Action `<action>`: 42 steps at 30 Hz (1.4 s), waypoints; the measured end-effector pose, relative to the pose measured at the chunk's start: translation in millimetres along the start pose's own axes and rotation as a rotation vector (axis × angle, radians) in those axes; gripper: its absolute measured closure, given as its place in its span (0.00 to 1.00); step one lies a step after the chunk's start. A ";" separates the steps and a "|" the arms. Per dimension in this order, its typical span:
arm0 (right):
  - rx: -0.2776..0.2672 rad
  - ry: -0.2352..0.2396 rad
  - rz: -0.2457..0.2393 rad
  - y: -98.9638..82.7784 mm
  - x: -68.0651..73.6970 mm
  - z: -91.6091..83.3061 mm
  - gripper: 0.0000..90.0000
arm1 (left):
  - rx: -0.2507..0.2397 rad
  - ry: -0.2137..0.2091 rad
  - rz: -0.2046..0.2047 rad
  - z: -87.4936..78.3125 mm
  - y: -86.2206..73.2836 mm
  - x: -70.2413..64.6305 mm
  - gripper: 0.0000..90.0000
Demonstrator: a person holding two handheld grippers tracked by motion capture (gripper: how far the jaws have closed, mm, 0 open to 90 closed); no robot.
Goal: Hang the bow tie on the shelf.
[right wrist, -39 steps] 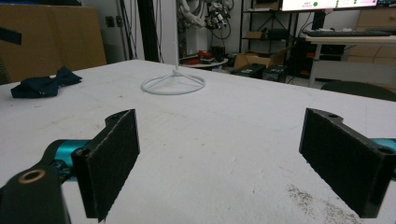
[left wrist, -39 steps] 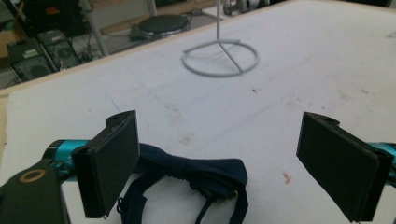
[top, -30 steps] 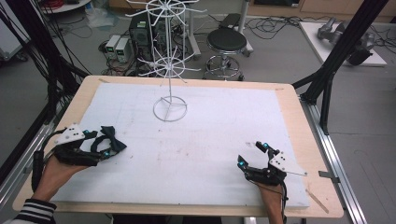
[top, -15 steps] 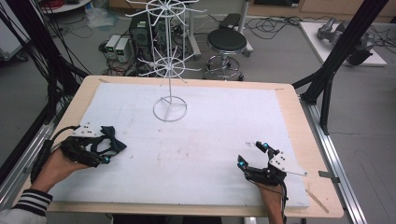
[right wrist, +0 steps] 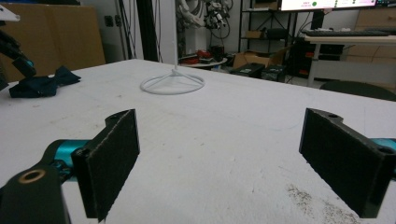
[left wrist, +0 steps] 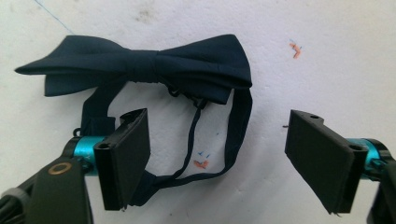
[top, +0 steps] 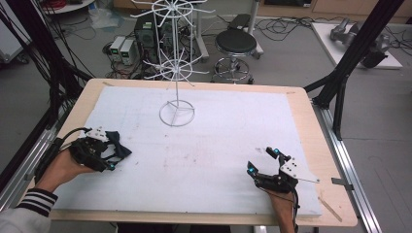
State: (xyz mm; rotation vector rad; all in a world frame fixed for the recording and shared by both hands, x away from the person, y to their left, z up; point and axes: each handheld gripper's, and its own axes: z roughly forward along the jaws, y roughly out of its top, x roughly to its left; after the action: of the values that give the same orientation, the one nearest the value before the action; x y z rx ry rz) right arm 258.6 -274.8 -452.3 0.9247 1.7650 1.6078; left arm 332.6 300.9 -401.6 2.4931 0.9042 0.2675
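Observation:
A dark navy bow tie (left wrist: 149, 63) lies flat on the white table cover, its thin strap looping back between my jaws. My left gripper (left wrist: 219, 158) hovers over it, open, the left jaw resting over the strap. In the high view the bow tie (top: 119, 144) sits at the table's left, just ahead of the left gripper (top: 108, 156). My right gripper (top: 262, 162) rests open near the front right with nothing between its jaws. From the right gripper (right wrist: 219, 158) view the bow tie (right wrist: 42, 83) shows far off at the left.
A white wire display stand (top: 177, 63) rises from a ring base (top: 177, 115) at the back middle of the white cover (top: 218, 141). The wooden table edge (top: 311, 121) frames the cover. A stool (top: 235, 42) and computer boxes stand on the floor beyond.
My left gripper has slid right and forward along the table's left side, coming over the bow tie. The right gripper has stayed still.

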 end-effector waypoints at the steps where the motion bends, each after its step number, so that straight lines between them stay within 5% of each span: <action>1: -0.001 0.001 0.002 0.0 0.4 -0.2 0.12 | 0.015 0.001 -0.005 1.0 0.4 0.5 0.28; 18: -0.002 0.003 0.006 -0.1 0.1 -0.4 0.12 | 0.102 -0.024 -0.007 13.4 8.3 0.7 0.45; 22: -0.008 0.001 -0.003 -0.1 -0.7 -0.1 0.12 | 0.113 -0.015 -0.037 14.6 9.4 2.1 0.50; 42: -0.010 0.001 -0.001 -0.3 -0.2 -0.6 0.12 | 0.148 0.007 -0.085 17.4 13.5 0.8 0.97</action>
State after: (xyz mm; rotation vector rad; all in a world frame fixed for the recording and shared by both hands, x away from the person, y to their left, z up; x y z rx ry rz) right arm 258.3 -275.3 -452.5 0.9183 1.7560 1.6161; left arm 346.4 286.0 -410.1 2.5808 1.0658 0.1872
